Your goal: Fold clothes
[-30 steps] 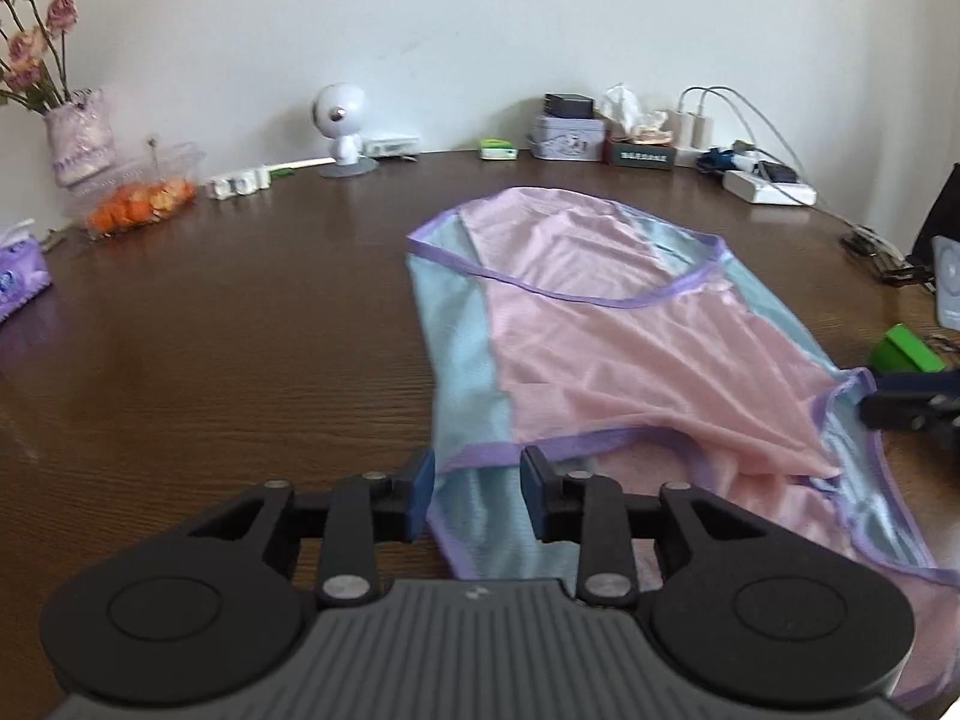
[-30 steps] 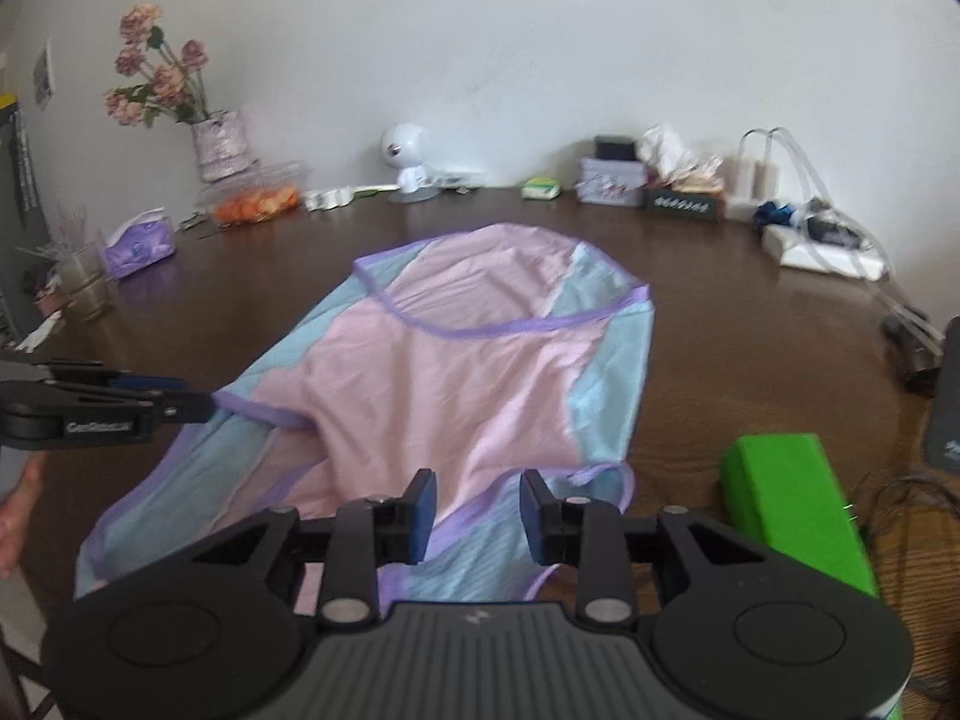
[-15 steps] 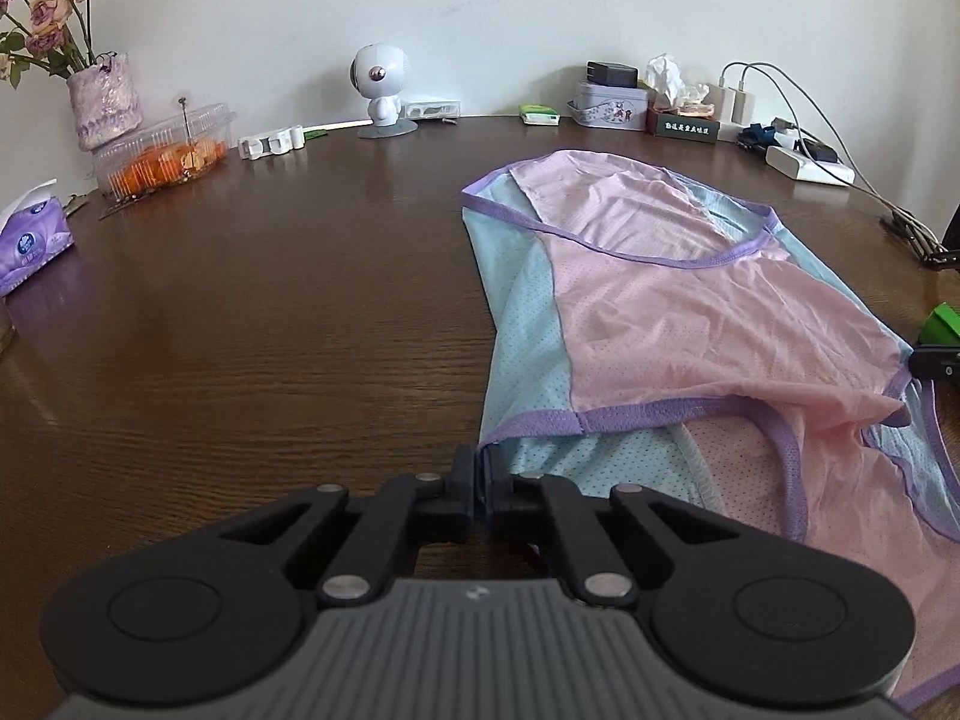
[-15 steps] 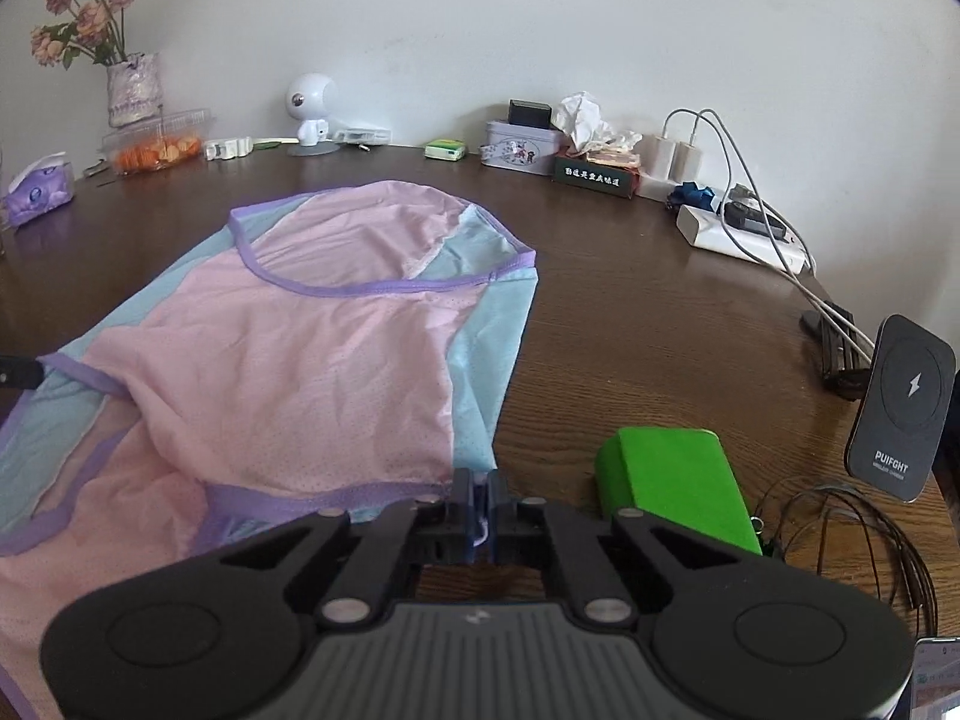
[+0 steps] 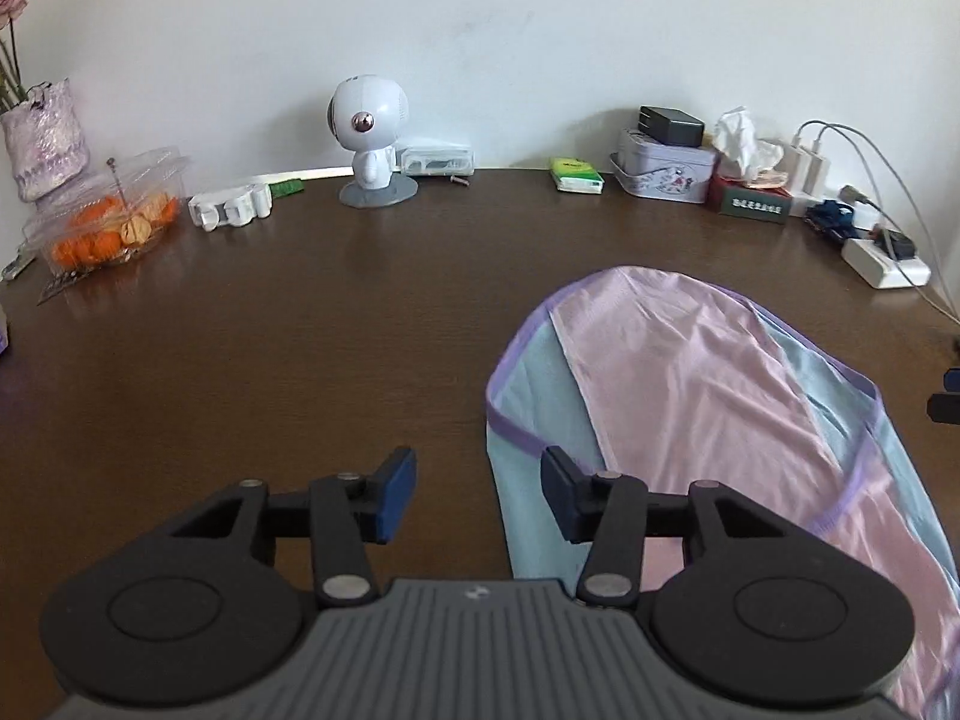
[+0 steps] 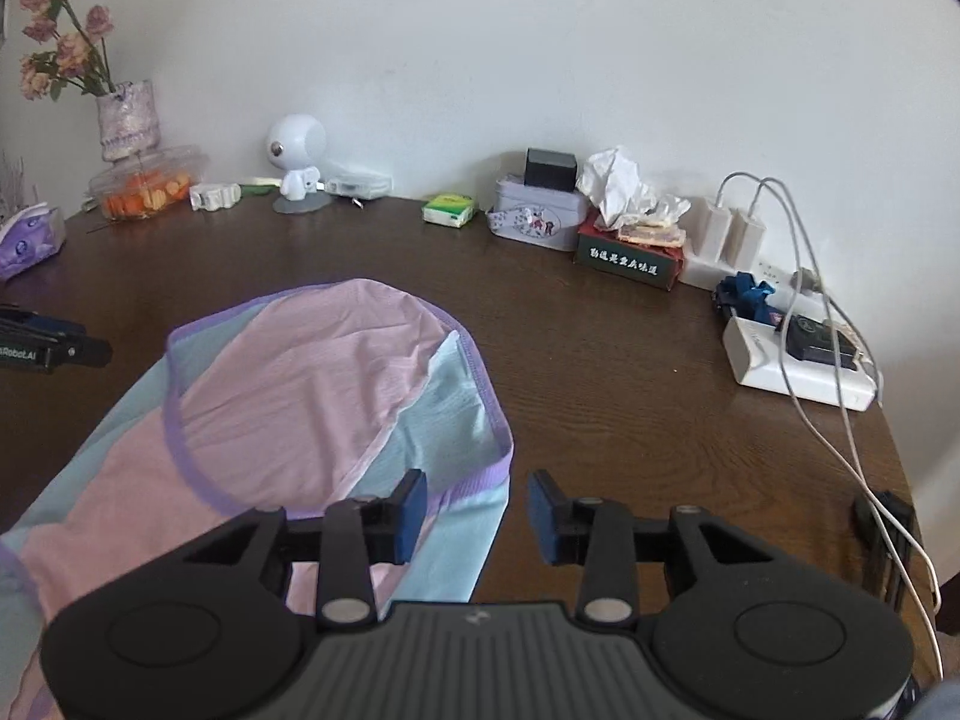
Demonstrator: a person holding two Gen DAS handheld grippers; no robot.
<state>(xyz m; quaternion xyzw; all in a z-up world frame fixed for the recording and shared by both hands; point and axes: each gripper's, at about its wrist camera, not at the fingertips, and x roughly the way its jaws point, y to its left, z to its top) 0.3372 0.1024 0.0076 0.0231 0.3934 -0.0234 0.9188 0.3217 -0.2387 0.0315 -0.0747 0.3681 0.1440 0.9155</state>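
Pink-and-blue garment (image 5: 690,396) folded on brown table (image 5: 300,330), left gripper (image 5: 478,495) and right gripper (image 6: 477,516) jaws opening, gripping nothing

Parts not fully seen
The garment (image 5: 690,396) runs under the left claw's body and off the lower right edge; the label on the dark box (image 6: 627,258) is too small to read.

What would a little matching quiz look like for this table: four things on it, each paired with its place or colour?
Things:
1. garment
2. round-headed white figure
3. clear tub of orange fruit
4. power strip

Descriptions:
A. by the flower vase, at the table's far left
B. pink and light blue with purple trim
C. white, with cables plugged in, on the right
D. standing on a grey base against the wall

Pairs: 1-B, 2-D, 3-A, 4-C
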